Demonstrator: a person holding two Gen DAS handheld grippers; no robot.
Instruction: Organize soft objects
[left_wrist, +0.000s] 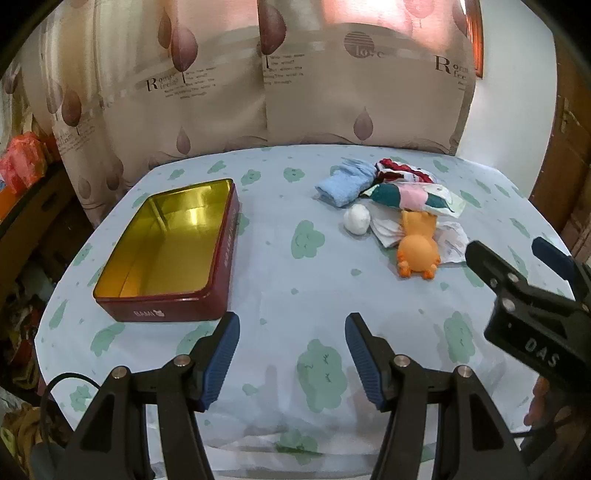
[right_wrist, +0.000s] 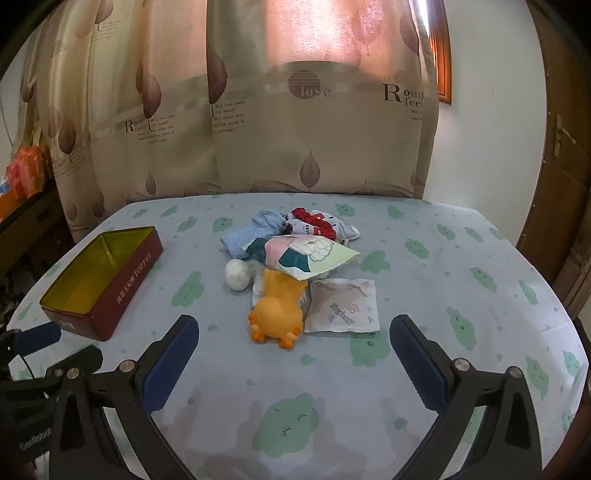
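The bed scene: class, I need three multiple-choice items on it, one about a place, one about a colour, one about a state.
1. Which object lies nearest the white ball?
A. blue cloth
B. red tin
C. wooden door

2. What colour is the squishy toy?
A. green
B. orange
C. purple

3. What state is the red tin in?
A. lidded
B. open and empty
C. full of cloths

Answers:
1 A, the blue cloth lies right behind the ball.
2 B, its rounded body and feet are orange.
3 B, its bare gold floor shows.
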